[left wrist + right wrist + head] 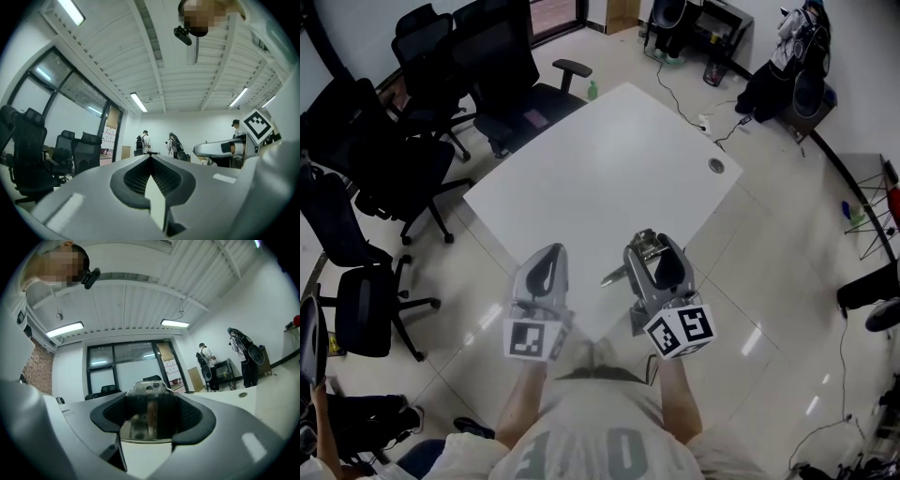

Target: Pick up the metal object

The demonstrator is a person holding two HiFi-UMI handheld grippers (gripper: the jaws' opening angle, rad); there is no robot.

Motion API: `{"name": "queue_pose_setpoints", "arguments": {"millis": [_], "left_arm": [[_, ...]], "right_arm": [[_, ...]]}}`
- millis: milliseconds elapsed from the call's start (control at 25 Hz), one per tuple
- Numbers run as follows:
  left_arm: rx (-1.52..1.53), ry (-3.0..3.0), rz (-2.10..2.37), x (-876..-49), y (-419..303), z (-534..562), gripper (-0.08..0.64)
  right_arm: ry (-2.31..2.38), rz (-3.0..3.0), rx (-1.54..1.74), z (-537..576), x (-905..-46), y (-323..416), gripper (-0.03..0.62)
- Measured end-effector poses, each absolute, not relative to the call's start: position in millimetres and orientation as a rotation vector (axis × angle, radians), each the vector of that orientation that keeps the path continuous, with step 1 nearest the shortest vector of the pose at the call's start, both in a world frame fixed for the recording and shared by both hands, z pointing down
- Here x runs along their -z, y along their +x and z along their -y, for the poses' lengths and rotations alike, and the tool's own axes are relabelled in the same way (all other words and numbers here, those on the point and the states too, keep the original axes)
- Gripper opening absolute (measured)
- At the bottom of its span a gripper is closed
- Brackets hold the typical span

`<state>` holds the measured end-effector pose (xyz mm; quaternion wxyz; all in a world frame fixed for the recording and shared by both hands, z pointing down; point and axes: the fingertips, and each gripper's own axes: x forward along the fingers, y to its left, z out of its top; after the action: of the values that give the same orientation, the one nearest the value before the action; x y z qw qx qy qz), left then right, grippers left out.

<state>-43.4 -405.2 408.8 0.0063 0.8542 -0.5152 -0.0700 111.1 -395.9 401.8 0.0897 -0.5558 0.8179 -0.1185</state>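
Note:
A shiny metal object (647, 247) sits between the jaws of my right gripper (654, 253), which is shut on it; a thin metal part sticks out to the left (614, 275). In the right gripper view the metal object (146, 414) fills the gap between the dark pads (190, 416) and points up toward the ceiling. My left gripper (546, 269) is held beside it, shut with nothing in it. In the left gripper view its jaws (151, 158) meet with nothing between them. Both grippers hover over the near corner of the white table (609, 159).
Several black office chairs (403, 150) crowd the table's left side. A round cable port (716, 165) lies near the table's right corner. Cables and dark equipment (787, 75) lie on the floor at the back right. People (206, 366) stand far across the room.

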Motion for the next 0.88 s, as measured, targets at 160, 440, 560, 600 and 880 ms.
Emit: {"name": "queue_pose_setpoints", "arguments": {"millis": [160,440,560,600,880], "left_arm": [[0.245,2.666,1.626,-402,-51,401,0.002],[0.288,2.582,1.666,-409,-71,364,0.002],[0.265,2.610,1.717,-409,-86,328,0.002],[0.264,2.626,1.744,-408,-90,313,0.002],[0.288,2.682,1.856,-380,-87,157,0.002]], "right_arm": [[-1.644,-2.403,0.346,378,-389,113,0.302],[-1.581,-2.368,0.348,323,-375,101,0.302],[-1.581,-2.368,0.322,281,-372,97,0.302],[-1.581,-2.360,0.321,262,-370,101,0.302],[-1.561,-2.329,0.338,84,-385,128,0.302]]}}
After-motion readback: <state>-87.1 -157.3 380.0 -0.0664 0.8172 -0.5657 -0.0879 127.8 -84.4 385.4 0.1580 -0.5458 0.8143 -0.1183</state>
